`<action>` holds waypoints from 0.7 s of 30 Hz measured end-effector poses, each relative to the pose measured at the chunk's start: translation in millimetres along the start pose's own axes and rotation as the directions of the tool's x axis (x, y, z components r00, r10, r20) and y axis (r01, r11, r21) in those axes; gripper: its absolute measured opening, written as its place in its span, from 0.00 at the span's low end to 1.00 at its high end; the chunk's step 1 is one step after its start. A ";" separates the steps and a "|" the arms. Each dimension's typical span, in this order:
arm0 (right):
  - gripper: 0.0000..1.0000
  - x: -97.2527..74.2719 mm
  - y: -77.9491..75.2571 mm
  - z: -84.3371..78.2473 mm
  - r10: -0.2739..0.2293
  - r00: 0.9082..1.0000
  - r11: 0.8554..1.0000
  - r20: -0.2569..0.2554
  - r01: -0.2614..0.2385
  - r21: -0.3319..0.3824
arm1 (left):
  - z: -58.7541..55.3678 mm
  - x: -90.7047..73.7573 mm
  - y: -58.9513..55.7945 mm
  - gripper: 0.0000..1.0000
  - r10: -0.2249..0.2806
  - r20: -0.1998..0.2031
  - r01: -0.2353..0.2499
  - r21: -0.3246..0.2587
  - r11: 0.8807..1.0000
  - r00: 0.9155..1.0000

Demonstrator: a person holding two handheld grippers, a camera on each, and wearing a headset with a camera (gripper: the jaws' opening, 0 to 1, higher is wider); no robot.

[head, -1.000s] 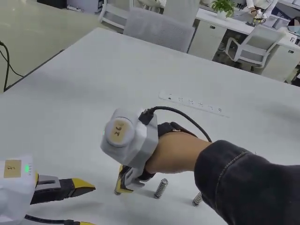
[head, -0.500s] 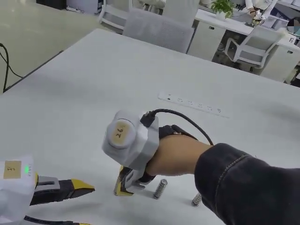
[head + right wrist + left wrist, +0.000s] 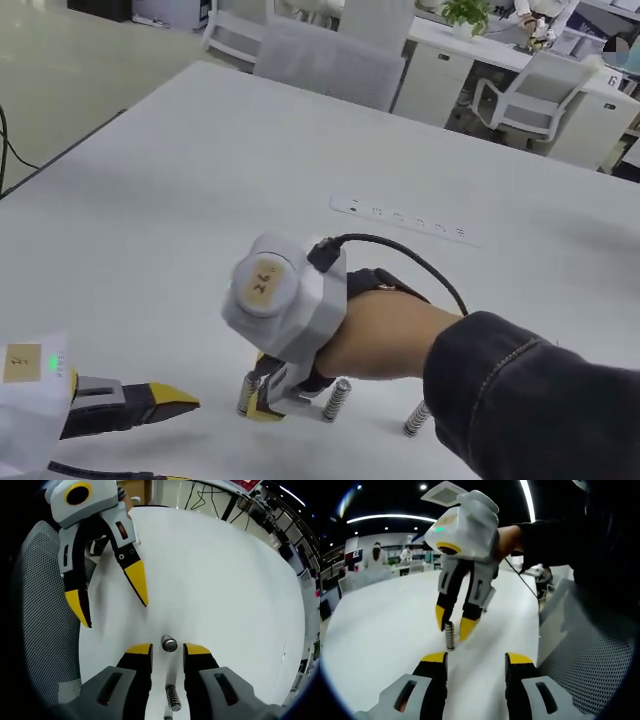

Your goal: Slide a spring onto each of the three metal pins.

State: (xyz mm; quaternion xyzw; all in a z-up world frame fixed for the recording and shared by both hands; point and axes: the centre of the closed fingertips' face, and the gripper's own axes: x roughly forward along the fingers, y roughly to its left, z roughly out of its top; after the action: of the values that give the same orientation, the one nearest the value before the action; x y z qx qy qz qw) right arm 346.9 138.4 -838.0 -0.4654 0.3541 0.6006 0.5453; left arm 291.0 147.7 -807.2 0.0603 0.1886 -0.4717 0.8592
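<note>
Since the earlier frame the right gripper point(image 3: 262, 403) had shifted a little, and the left spring point(image 3: 247, 393), hidden behind its tips before, stood uncovered just beside them. The gripper pointed straight down at the white surface point(image 3: 180, 200) with its jaws parted and clamped on nothing. In the left gripper view that spring stood upright between and just under the two yellow tips; we could not tell whether a tip brushed it. In the right gripper view we looked down on the round head of the pin point(image 3: 169, 643), with a gap showing on either side of it between the jaws. A hand point(image 3: 385, 335) held the gripper, a black cable point(image 3: 400, 250) looped over the wrist, and a dark sleeve point(image 3: 530, 400) ran off to the near right.

The left gripper point(image 3: 477, 658) hung at the near left, well apart from the springs, with its jaws wide and holding nothing.

Just right of the right gripper stood the middle spring point(image 3: 335, 398), and further right, near the sleeve, the right spring point(image 3: 415, 418), both upright with a slight lean. Farther off a white power strip point(image 3: 405, 218) lay flat on the surface, and chairs point(image 3: 330, 60) stood beyond its far edge.
</note>
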 end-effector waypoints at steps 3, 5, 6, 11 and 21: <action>0.23 -3.2 -0.8 0.3 -0.010 1.000 1.000 0.015 0.010 0.013 | 0.4 0.3 -0.2 0.40 0.000 0.000 0.000 0.000 1.000 1.000; 0.23 -5.5 -2.0 -0.2 -0.021 1.000 1.000 0.023 0.020 0.021 | 0.7 0.5 -0.3 0.40 0.000 0.000 0.000 0.000 1.000 1.000; 0.23 -7.0 -1.9 -0.5 -0.025 0.999 0.999 0.028 0.024 0.026 | 0.7 0.7 -0.4 0.40 -0.001 -0.001 0.001 0.001 1.000 1.000; 0.24 -13.0 -1.4 0.5 -0.045 0.998 0.998 0.049 0.044 0.037 | 0.7 1.9 -0.6 0.40 -0.004 -0.002 0.004 0.003 1.000 1.000; 0.25 -26.8 -1.1 4.5 -0.086 0.991 0.994 0.102 0.079 0.070 | 0.9 1.7 -1.1 0.40 -0.006 -0.004 0.006 0.007 1.000 1.000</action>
State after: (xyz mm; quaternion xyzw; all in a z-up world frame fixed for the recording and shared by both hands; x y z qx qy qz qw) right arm 346.5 134.1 -811.2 -0.4294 0.3248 0.5891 0.6026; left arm 291.2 145.5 -806.9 0.0639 0.1889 -0.4748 0.8572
